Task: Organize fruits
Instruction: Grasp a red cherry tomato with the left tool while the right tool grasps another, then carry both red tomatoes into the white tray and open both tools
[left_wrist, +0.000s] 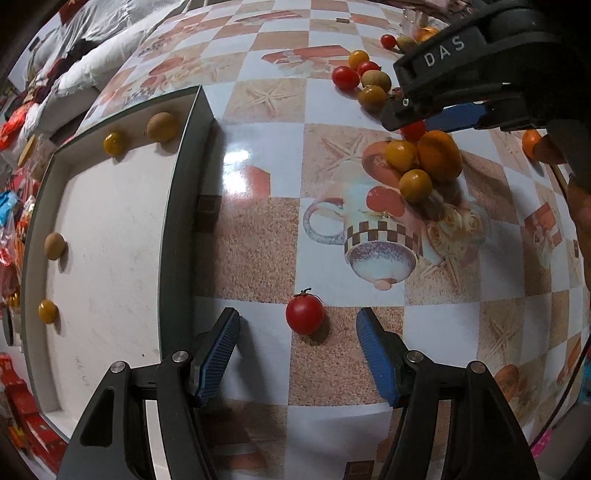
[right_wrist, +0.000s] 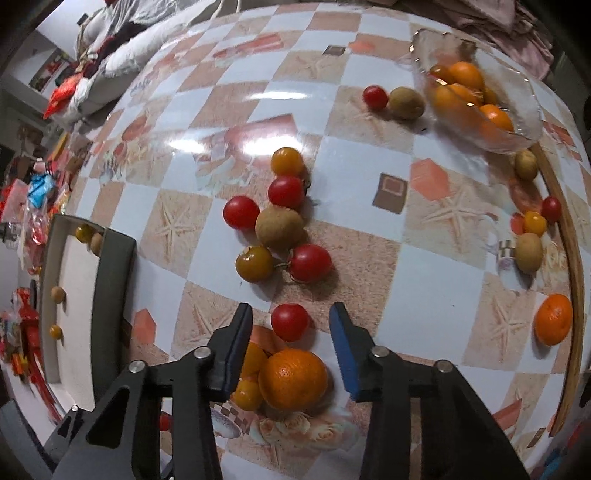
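Note:
My left gripper (left_wrist: 297, 325) is open, its blue pads on either side of a red cherry tomato (left_wrist: 304, 314) on the table, not touching it. The white tray (left_wrist: 110, 229) to its left holds several small yellow and brown fruits along its walls. My right gripper (right_wrist: 291, 314) is open around another red cherry tomato (right_wrist: 290, 322), just above an orange (right_wrist: 293, 380) and yellow tomatoes. The right gripper also shows in the left wrist view (left_wrist: 413, 118) at upper right. A cluster of red, yellow and brown fruits (right_wrist: 279, 225) lies beyond.
A glass bowl (right_wrist: 524, 96) with oranges stands at the far right. Loose fruits lie near the table's right edge, including an orange (right_wrist: 553, 319) and a brown fruit (right_wrist: 529, 252). Bedding and clutter lie beyond the table's far left side.

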